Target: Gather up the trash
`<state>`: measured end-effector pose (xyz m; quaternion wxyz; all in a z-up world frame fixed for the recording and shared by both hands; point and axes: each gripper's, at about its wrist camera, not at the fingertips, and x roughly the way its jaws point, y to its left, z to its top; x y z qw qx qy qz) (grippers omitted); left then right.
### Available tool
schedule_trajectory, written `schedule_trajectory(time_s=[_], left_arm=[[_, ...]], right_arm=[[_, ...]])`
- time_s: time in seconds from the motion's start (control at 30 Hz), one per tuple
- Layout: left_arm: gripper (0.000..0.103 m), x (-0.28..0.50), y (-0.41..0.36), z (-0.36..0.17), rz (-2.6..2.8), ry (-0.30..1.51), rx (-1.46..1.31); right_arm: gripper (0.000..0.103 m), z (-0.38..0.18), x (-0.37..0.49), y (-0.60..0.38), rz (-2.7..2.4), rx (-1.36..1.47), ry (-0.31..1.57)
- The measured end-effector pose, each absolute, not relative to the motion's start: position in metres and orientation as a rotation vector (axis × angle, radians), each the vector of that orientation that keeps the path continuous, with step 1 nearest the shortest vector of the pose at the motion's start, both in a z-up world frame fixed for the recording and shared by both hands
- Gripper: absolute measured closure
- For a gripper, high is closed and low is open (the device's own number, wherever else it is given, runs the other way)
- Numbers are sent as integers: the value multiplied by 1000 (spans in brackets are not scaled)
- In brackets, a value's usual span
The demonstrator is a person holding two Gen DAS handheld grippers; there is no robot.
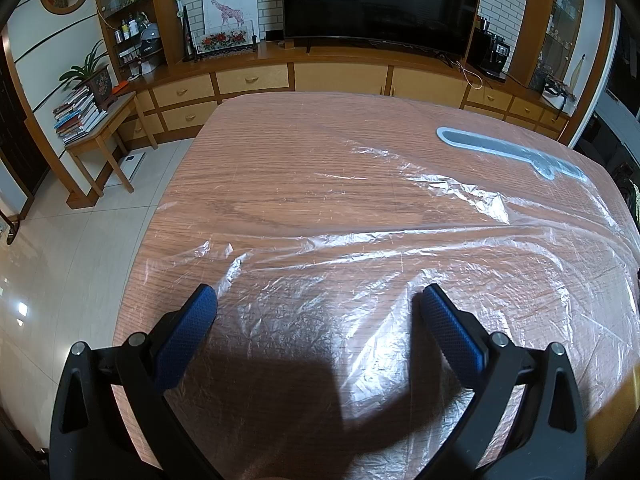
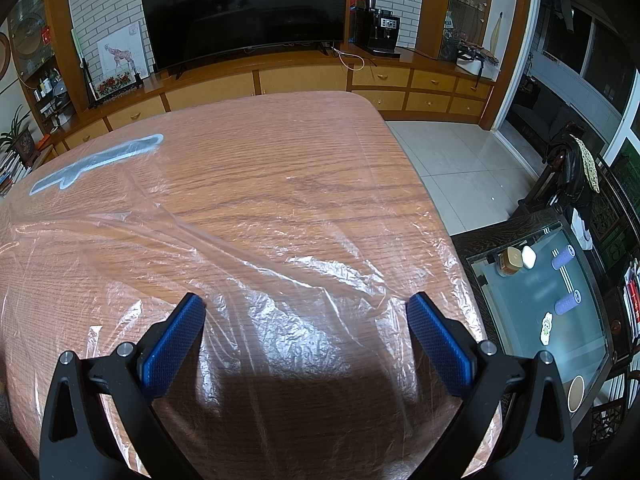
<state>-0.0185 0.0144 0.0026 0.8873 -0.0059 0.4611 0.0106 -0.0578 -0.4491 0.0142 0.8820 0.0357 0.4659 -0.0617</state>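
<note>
**Both grippers spread above plastic-covered table; nothing held**

Left gripper (image 1: pixel 318 298): black frame, blue textured pads (image 1: pixel 188 332), jaws wide apart with nothing between them. It hangs over the near part of a wood-grain table (image 1: pixel 288 152). Whether the pads touch the surface cannot be told.

Right gripper (image 2: pixel 306 306): same build, blue pads (image 2: pixel 440 344), jaws likewise wide apart and holding nothing. It sits over the near right part of the same table, close to the right edge.

Task item: a large sheet of thin, clear, crinkled plastic film (image 1: pixel 420 248) lies spread flat across most of the tabletop. Wrinkles and bright glare are densest directly between and ahead of both grippers. In the right wrist view, a long raised fold of the film (image 2: pixel 240 252) runs diagonally from the left side toward the space ahead of the right gripper.

A long grey-blue printed shape (image 1: pixel 508 152) shows on the far part of the table, well apart from both grippers. Whether it is on the film or under it cannot be told.

Surroundings: large black television (image 1: pixel 380 0) on a wooden drawer cabinet (image 1: pixel 340 76) beyond the table; dark glass-topped side table (image 2: pixel 560 312) to the right, carrying small jars and containers.
</note>
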Motion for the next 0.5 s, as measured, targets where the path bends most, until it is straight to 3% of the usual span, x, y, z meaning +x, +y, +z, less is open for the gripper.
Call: schedule_trajectory(time_s=[0.5], left_arm=[[1,-19,17,2,23,958,-12]], right_arm=[[4,14,-57,-449,-128,74,970]])
